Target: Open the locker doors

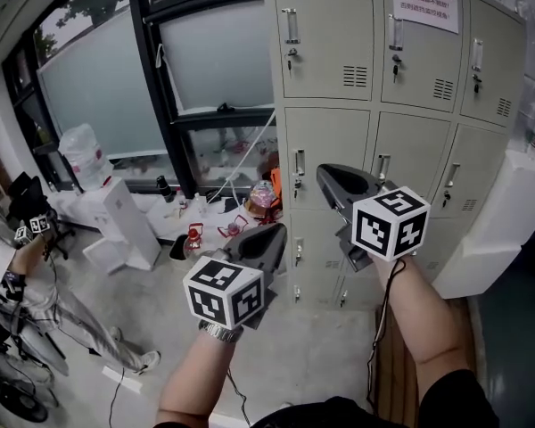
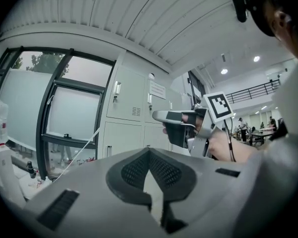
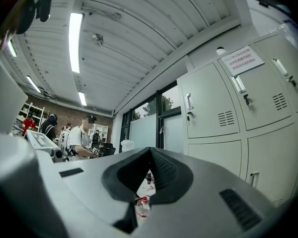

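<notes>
Lockers (image 1: 401, 105) are straight ahead with all doors shut, none touched yet. Left gripper (image 1: 272, 232) and right gripper (image 1: 325, 173) are both level, jaws closed on nothing, clear of the doors. Best target looks like the handle (image 1: 299, 163) on the middle-row left door. Open the jaws before contact, come in square, clamp the handle, then pull along the hinge arc, not straight back.

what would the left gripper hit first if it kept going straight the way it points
Probably a closed locker door straight ahead of the left gripper; the right gripper sits just right of that line, depth unclear.
</notes>
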Available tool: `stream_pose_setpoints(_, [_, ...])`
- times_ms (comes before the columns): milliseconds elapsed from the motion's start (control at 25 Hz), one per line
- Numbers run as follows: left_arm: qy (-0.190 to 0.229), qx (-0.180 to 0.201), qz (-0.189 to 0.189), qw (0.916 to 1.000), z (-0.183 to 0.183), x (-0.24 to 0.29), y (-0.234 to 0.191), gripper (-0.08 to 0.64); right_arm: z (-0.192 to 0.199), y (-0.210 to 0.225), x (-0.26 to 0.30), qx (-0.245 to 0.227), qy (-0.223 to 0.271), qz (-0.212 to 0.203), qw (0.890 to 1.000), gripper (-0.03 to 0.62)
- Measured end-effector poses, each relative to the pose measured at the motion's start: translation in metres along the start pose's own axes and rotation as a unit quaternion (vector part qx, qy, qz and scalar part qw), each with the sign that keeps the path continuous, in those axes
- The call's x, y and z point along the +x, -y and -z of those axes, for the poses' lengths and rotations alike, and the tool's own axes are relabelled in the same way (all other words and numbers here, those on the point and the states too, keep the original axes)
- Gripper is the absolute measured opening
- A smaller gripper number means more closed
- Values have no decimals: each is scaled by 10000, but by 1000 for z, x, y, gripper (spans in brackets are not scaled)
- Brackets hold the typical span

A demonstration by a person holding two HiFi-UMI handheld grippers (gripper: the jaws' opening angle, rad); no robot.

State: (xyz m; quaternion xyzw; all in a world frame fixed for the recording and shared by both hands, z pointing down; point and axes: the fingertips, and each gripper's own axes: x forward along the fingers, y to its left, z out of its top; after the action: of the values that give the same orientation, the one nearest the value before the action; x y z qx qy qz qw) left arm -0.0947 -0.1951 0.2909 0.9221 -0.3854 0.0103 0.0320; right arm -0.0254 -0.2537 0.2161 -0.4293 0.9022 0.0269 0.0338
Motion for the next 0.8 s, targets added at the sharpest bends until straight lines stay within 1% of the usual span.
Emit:
stream_pose_setpoints(200, [18, -34, 77, 10000, -2, 8, -14, -3, -7, 7, 24, -4, -32, 43, 10000, 0])
stream_pose_setpoints(360, [-9, -23, 96, 10000, -2, 21, -28, -3, -15, 21, 44, -63, -10, 90, 9999, 0])
stream_pose_setpoints(520, [-12, 44, 98, 9999, -8, 42, -44, -3, -25, 41, 67, -94, 53, 123, 9999, 0])
stream_pose_setpoints(800, [102, 115, 106, 9998, -28, 91, -80, -3, -45, 79, 116, -138, 206, 63, 9997, 0])
